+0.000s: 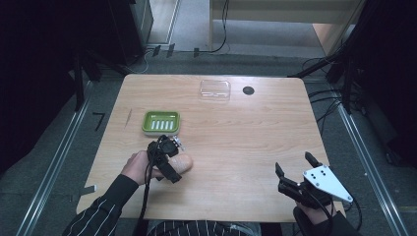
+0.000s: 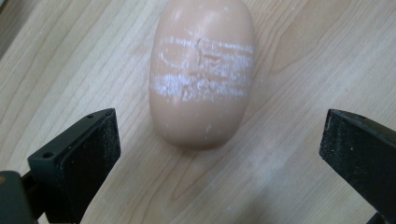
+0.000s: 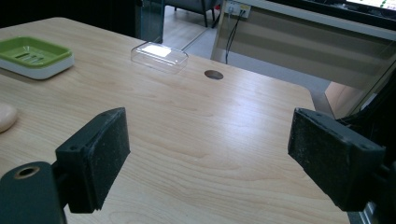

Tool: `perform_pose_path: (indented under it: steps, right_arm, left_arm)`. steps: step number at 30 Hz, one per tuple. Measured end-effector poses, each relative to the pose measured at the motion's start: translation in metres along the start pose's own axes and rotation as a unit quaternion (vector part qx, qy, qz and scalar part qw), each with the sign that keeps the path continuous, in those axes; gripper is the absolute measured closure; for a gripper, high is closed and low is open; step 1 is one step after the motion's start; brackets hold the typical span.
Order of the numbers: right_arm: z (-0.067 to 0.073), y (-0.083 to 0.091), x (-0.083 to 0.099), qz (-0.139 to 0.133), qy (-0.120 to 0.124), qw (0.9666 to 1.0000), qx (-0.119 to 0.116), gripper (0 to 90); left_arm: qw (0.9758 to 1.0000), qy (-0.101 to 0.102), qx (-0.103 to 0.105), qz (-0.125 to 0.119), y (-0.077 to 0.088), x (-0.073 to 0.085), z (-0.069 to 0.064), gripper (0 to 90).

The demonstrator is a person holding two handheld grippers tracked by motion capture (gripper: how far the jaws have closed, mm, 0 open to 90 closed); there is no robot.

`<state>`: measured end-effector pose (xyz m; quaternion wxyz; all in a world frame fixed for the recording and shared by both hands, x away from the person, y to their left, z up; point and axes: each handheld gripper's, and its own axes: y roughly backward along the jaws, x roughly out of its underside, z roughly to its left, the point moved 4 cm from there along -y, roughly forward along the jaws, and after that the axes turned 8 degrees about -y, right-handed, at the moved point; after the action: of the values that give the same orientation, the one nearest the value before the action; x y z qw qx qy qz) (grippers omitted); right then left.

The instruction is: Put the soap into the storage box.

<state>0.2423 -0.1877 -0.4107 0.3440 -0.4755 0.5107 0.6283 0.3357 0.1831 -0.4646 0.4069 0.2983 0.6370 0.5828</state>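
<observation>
Hovering wide open and empty, the left gripper (image 2: 219, 154) faces the soap (image 2: 201, 74) just ahead, its long axis pointing away between the jaws.

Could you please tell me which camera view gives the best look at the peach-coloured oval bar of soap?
The left gripper view: the peach-coloured oval bar of soap lies close ahead, whitish scuff bands clear. The high view shows it small, partly behind the left gripper. The right gripper view catches just an edge.
</observation>
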Motion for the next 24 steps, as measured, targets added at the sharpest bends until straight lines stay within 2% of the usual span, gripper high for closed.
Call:
perform_pose_path:
  steps: [5,10,14,24]
  right_arm:
    - [0.000,-0.001,0.000,-0.001,0.000,1.0000,-0.002,13.4]
    - [0.001,-0.002,-0.001,0.000,0.001,1.0000,-0.003,13.4]
    - [0.000,-0.001,-0.001,-0.002,0.000,1.0000,-0.003,13.4]
    - [0.002,-0.003,-0.001,-0.001,0.002,1.0000,-0.006,13.4]
  left_arm:
    - [0.9999,-0.008,0.007,0.001,-0.003,-0.009,0.003,0.0]
    - [0.9995,-0.021,0.016,0.018,-0.010,-0.018,0.003,0.0]
    - [0.9992,-0.030,0.018,0.019,-0.015,-0.025,0.003,0.0]
    - [0.9986,-0.039,0.018,0.031,-0.024,-0.030,0.008,0.0]
